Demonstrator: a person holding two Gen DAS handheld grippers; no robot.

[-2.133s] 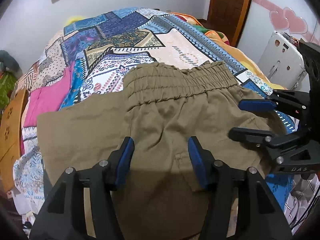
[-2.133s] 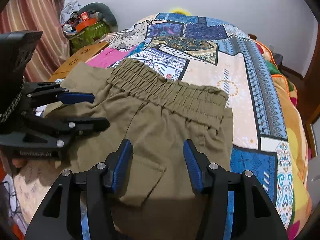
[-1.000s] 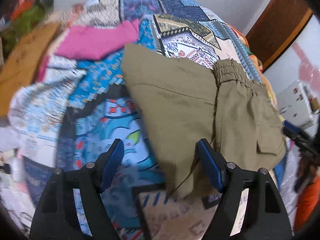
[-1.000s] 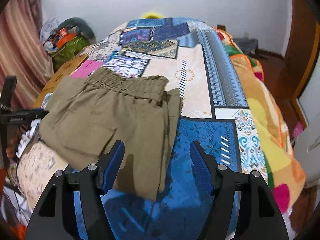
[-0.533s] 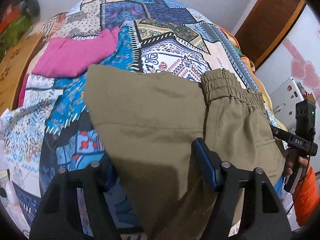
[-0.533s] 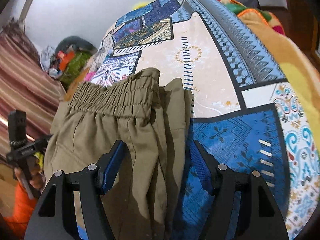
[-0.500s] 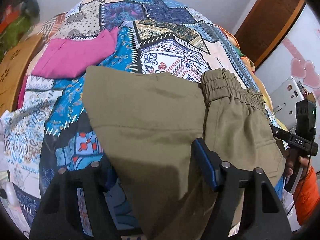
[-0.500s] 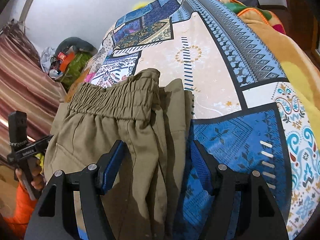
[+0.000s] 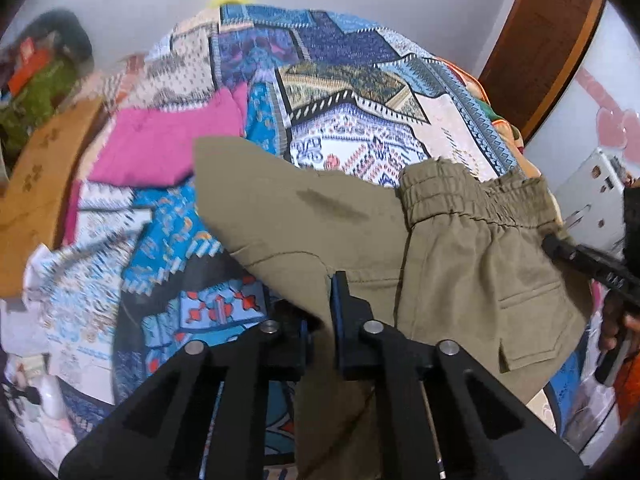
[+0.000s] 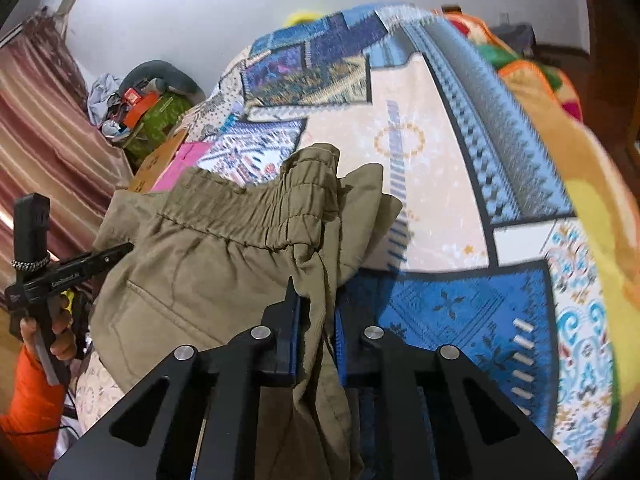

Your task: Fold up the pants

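One pair of pants [image 9: 440, 248], one pink cloth [image 9: 160, 148], one bed [image 9: 352, 92], and two tools: left [image 9: 320, 320], right [image 10: 316, 320].

Olive pants [image 9: 460, 256], folded, edges pinched

Left black two-finger gripper with blue pads [image 9: 320, 312]: jaws nearly closed, clamped on olive-green fabric pants [image 9: 460, 264] at a lower edge. Right black two-finger gripper with blue pads [image 10: 316, 320]: same state, fingers pinched on a bunched fold of cloth running down between them (side edge below the waistband). Both handles held by a bare hand [image 10: 60, 332], orange sleeve at the wrist.
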